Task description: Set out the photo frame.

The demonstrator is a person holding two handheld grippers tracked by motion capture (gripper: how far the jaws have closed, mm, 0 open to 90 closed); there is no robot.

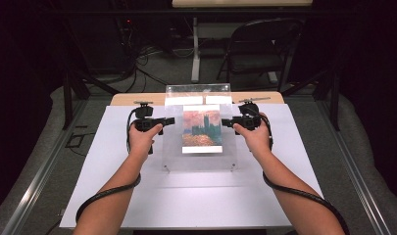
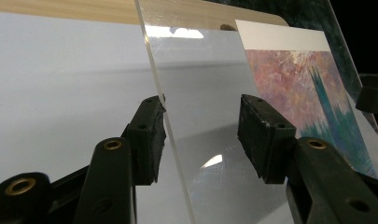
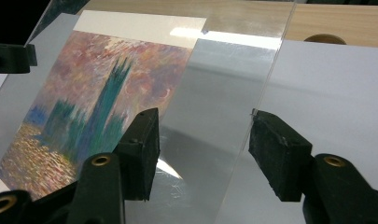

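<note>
**Squared Up on Both Sides of a Clear Panel**

Reaches in from the left with the left hand-held gripper [image 1: 170,120], jaws spread and unclenched, grasping nothing. Takes the left edge of the clear panel [image 1: 201,161] into the gap. In the left gripper view, puts that edge close against one pad, the other pad standing apart from it over the panel face. No squeeze to be seen.

Mirrors this from the right with the right hand-held gripper [image 1: 225,122], likewise released and holding nothing. In the right gripper view, sets the panel's right edge just beside one pad, with the opposite pad well inboard over the glossy face.

Points the two tools at each other across the panel's short axis. Leaves the long axis running away from the person, toward the far end of the surface [image 1: 186,196]. Places each hand equally near its own edge, neither favoured. By this reading, calls next for a matched pinch on both edges.

Keeps the panel mid-surface, between the hands, apparently on small corner studs. Carries a painted print [image 1: 202,128] of blue towers under a pink sky, centred, upright along the same axis. Cannot tell whether on top of or beneath the clear sheet.

Farther back, near the surface's far edge, a second clear panel [image 1: 198,90], apart from both tools.
</note>
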